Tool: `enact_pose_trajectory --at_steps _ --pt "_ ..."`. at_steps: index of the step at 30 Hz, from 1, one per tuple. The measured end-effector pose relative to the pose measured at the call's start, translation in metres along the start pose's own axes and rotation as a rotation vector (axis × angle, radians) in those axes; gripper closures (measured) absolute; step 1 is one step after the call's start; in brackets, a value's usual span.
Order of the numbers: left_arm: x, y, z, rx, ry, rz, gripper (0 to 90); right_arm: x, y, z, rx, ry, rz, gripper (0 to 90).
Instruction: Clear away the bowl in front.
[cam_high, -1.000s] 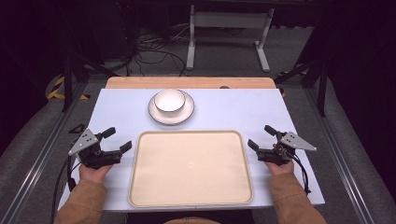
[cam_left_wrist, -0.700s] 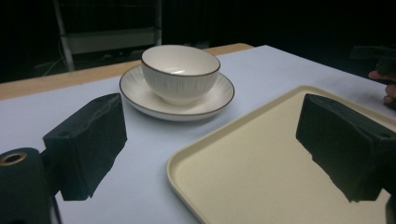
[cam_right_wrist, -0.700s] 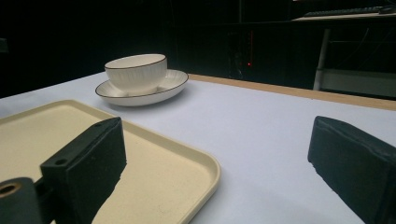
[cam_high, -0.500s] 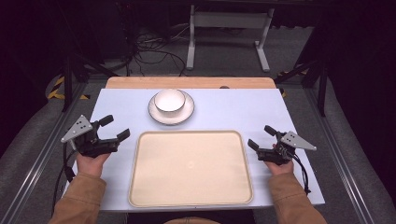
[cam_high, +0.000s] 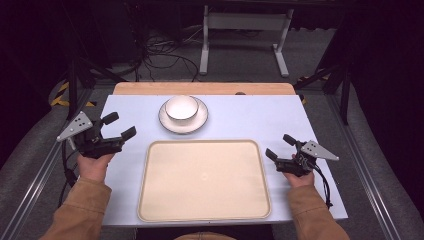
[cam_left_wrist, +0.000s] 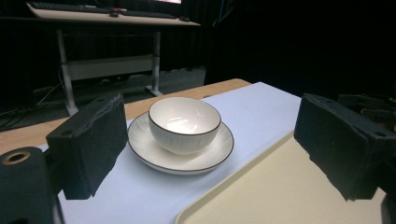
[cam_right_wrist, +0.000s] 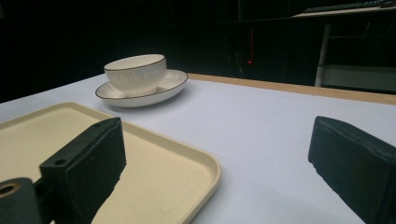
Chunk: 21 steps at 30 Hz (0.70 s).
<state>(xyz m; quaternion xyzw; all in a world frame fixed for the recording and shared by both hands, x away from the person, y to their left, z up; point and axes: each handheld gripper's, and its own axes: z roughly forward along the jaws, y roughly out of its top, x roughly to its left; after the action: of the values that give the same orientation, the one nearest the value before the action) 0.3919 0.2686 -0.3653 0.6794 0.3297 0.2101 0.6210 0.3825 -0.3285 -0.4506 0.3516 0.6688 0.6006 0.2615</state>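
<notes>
- Dark room all around, with a metal stand (cam_high: 243, 30) and loose cables (cam_high: 162, 50) on the grey floor behind the tabletop (cam_high: 250, 117).
- Most of the tabletop wears a pale blue cover, and a strip of wood shows along its far edge.
- A white bowl (cam_high: 181, 108) with a thin dark rim sits on a white saucer (cam_high: 183, 121), near the far edge and a little to the left of the middle.
- A big cream tray (cam_high: 204, 180) lies flat on the near part of the tabletop, with nothing on it.
- The tray's far edge is just beside the saucer, but the two do not touch.
- The left gripper (cam_high: 114, 131) is held up off the tabletop, left of the tray, with its jaws wide and nothing between them.
- In the left gripper view the bowl and saucer show between the two black jaws, farther off, with only bare blue cover in the way.
- The right gripper (cam_high: 280, 147) sits low by the tray's right edge, and its jaws are wide too, holding nothing.
- In the right gripper view the tray's corner lies close in front, and the bowl is well apart from it across the tabletop.
</notes>
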Motion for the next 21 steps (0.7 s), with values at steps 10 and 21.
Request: enact_pose_trajectory --at_steps 10,21 --pt "0.003 0.016 0.019 0.016 -0.003 0.018 12.0 0.000 0.000 0.000 0.001 -0.002 0.012 4.3" --pt "0.010 0.024 0.058 0.048 -0.032 0.011 11.5 -0.001 0.000 0.000 0.004 -0.010 0.020 4.2"
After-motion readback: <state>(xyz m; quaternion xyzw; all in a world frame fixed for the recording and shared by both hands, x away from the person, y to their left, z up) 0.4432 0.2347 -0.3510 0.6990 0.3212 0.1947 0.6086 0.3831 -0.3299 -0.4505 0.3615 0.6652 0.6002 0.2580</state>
